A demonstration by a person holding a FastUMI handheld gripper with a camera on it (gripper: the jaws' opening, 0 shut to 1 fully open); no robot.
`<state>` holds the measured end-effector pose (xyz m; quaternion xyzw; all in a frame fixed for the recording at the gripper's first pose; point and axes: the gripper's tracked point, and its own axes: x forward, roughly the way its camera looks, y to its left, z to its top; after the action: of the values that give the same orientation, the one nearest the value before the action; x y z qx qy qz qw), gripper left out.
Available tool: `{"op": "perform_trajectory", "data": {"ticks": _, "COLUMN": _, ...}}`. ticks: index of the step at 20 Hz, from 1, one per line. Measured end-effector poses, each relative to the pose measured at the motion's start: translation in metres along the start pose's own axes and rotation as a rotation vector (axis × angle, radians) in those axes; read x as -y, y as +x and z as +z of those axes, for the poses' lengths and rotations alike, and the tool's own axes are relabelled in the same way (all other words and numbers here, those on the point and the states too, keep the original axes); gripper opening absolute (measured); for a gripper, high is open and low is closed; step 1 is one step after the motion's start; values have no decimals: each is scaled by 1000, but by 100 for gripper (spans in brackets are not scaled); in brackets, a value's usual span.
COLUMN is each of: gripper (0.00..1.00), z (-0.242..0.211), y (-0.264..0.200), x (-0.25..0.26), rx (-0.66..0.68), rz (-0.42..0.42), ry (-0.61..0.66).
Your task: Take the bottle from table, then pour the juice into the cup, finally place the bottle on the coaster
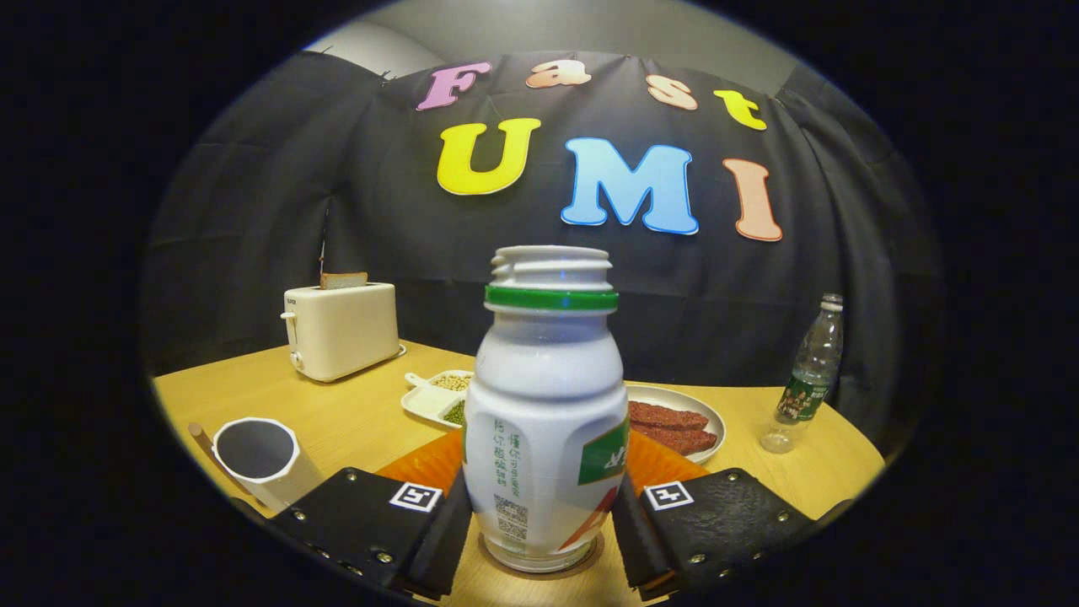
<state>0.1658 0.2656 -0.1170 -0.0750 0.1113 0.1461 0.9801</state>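
Observation:
A white plastic bottle (pixel 546 405) with a green neck ring and no cap stands upright between my fingers. Both black pads of my gripper (pixel 544 531) press on its lower sides. Its base sits at the level of the wooden table (pixel 354 421), with a dark ring of shadow around it. An orange ribbed coaster (pixel 426 462) lies just behind the bottle, partly hidden by it; I cannot tell whether the base touches it. A white cup (pixel 255 453) with a dark inside stands left of my left finger (pixel 362 514).
A cream toaster (pixel 341 330) with a slice of bread stands far left. Beyond the bottle are a white divided dish (pixel 426 396) of beans and a white plate (pixel 674 396) with red slices. A clear water bottle (pixel 807 379) stands far right.

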Motion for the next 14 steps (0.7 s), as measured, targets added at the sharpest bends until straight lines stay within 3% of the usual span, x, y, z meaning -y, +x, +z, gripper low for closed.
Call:
{"op": "perform_trajectory", "data": {"ticks": 7, "gripper": 73, "z": -11, "y": 13, "x": 5, "rx": -2, "rz": -7, "ry": 11}}
{"op": "perform_trajectory", "data": {"ticks": 11, "gripper": 76, "z": -9, "y": -4, "x": 3, "rx": 13, "rz": 1, "ry": 14}}
{"op": "perform_trajectory", "data": {"ticks": 12, "gripper": 87, "z": -2, "y": -9, "x": 2, "rx": 29, "rz": 6, "ry": 26}}
{"op": "perform_trajectory", "data": {"ticks": 14, "gripper": 99, "z": 17, "y": -22, "x": 5, "rx": 67, "rz": -9, "ry": 36}}
